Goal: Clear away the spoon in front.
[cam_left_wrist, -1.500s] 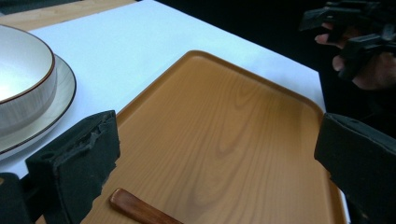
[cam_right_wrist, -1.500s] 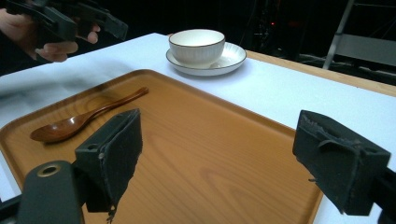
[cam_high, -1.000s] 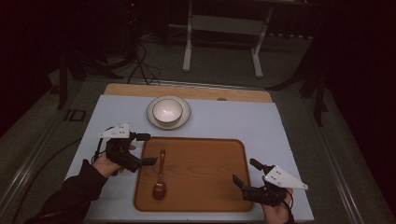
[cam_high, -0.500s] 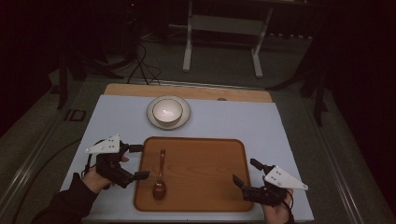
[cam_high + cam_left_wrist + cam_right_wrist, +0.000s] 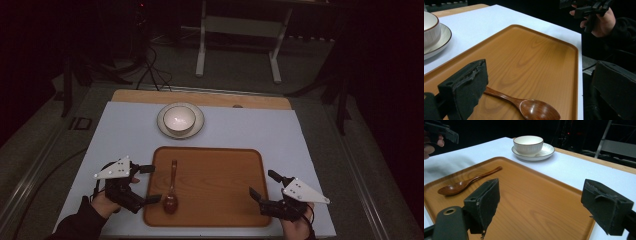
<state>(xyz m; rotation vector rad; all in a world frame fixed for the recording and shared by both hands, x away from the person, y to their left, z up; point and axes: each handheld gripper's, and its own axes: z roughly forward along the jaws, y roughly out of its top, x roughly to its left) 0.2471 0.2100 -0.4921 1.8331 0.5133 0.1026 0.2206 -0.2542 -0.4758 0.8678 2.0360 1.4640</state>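
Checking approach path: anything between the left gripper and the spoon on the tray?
Nothing visible. The left gripper sits open at the tray's left edge, jaws pointed at the spoon, which lies flat on bare wood. Bowl and saucer stand well beyond the tray.

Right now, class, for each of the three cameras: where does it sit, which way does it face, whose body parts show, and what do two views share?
High view: above the near side, looking forward and down at the tray; both forearms, left gripper, right gripper.
Left gripper view: rides the left gripper, faces across the tray toward the person's other hand; own open jaws.
Right gripper view: rides the right gripper, faces the bowl; own open jaws.
Shared: the spoon on the tray.
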